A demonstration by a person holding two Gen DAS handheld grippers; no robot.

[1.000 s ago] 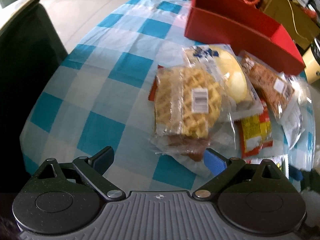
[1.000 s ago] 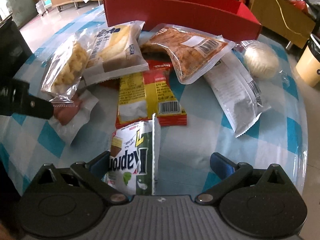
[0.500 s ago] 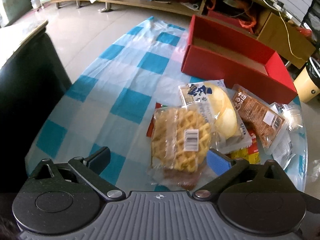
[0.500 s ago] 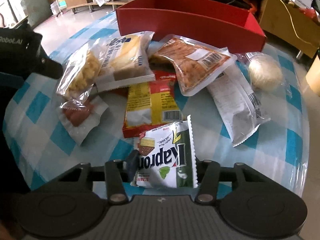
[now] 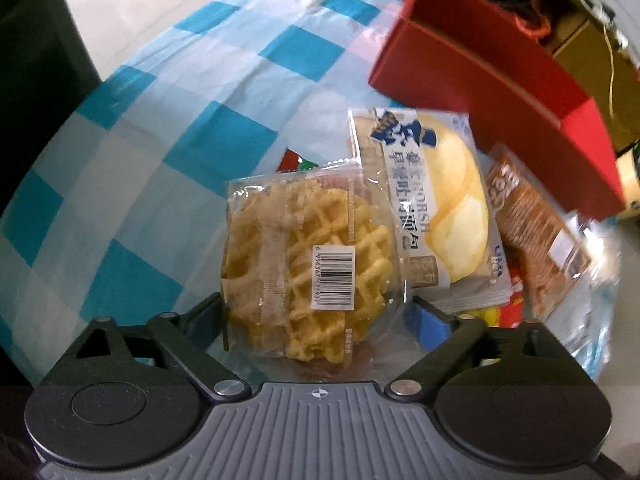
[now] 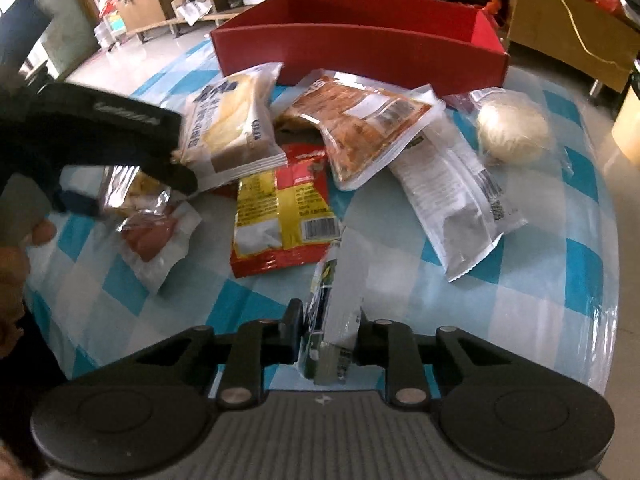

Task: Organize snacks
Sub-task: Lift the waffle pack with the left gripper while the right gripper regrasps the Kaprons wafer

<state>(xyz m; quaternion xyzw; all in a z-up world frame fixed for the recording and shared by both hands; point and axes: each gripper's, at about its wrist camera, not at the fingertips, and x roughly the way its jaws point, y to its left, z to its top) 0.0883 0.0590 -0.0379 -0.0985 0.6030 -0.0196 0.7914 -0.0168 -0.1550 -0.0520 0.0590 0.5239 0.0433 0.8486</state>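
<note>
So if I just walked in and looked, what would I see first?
Probably the waffle packet right up close, sitting between the fingers of the left gripper. Then the big red box at the far side of the blue checked tablecloth, with a heap of snack bags in front of it. The right gripper is shut on a green wafer packet, turned edge-on.

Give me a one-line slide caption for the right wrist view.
Right gripper shut on a green snack packet above the checked tablecloth, with more snacks and a red box beyond.

Glossy clear plastic waffle packet (image 5: 304, 276)
</note>
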